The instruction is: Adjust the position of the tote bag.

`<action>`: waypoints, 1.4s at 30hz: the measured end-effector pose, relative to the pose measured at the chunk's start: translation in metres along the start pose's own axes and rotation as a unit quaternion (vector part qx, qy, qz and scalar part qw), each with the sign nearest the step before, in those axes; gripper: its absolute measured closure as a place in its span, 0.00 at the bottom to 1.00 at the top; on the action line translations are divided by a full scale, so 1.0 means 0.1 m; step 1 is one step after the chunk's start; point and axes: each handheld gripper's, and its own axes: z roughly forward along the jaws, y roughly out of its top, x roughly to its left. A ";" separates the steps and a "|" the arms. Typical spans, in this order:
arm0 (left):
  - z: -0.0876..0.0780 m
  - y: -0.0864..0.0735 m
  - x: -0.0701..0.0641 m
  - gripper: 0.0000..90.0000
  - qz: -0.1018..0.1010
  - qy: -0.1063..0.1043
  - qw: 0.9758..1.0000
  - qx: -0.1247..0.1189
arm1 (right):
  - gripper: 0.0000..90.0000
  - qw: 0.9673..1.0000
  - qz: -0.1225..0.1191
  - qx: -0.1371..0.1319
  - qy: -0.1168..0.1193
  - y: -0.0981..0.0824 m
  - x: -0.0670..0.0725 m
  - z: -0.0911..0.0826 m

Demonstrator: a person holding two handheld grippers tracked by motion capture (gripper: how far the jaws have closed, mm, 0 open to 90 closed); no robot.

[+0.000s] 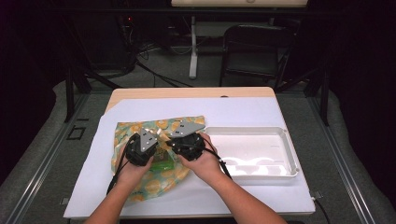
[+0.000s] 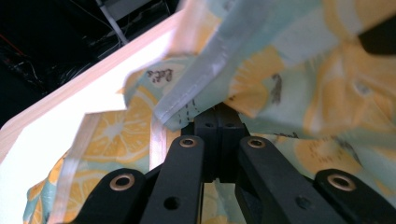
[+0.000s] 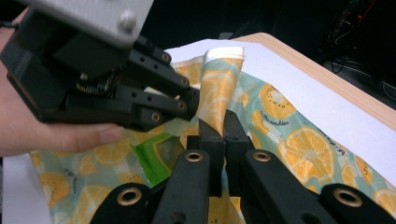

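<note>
Both grippers, left (image 1: 145,148) and right (image 1: 187,141), clench the bag's (image 1: 140,133) rim side by side (green packet (image 1: 162,163) directly below).

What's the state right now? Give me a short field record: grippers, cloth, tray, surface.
left gripper: shut on the lemon-print cloth, pinching an edge
right gripper: shut on a raised fold of the same cloth
green item: lies on the cloth, beneath the grippers
white tray: right of the cloth, nothing in it
surface: white sheet over a wooden table
</note>
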 end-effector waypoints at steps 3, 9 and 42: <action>0.01 0.03 0.04 1.00 -0.008 0.000 1.000 -0.007 | 1.00 1.000 0.003 0.002 -0.004 0.01 -0.03 0.00; 0.03 0.12 0.13 1.00 -0.012 0.000 1.000 -0.014 | 0.99 1.000 0.008 0.004 -0.007 0.04 -0.10 0.01; 0.20 0.61 0.59 1.00 -0.010 0.003 1.000 0.002 | 0.83 0.999 0.026 0.009 -0.027 0.15 -0.41 0.10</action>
